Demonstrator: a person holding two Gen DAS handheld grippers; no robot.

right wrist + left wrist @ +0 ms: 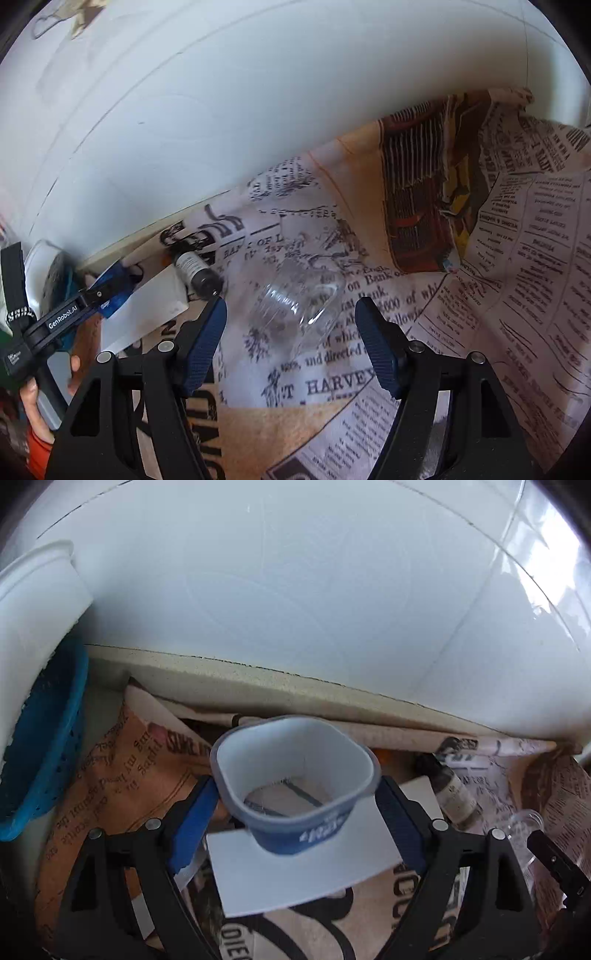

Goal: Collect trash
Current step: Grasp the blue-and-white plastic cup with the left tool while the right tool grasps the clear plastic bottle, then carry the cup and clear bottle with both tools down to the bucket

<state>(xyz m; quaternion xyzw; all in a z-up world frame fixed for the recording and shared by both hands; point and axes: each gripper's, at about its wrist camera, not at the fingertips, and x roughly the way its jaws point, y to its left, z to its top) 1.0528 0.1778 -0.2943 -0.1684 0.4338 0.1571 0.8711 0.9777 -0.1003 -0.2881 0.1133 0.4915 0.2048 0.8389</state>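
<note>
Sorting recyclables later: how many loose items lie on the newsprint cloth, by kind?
Plastic cups: 2, a blue yogurt cup and a clear cup
Small dark bottle: 1
White card: 1
Total: 4

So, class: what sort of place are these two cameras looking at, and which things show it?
Probably a household tabletop against a white wall, staged for tidying: a newspaper-print cloth strewn with trash such as an empty blue tub and a clear plastic jar.
</note>
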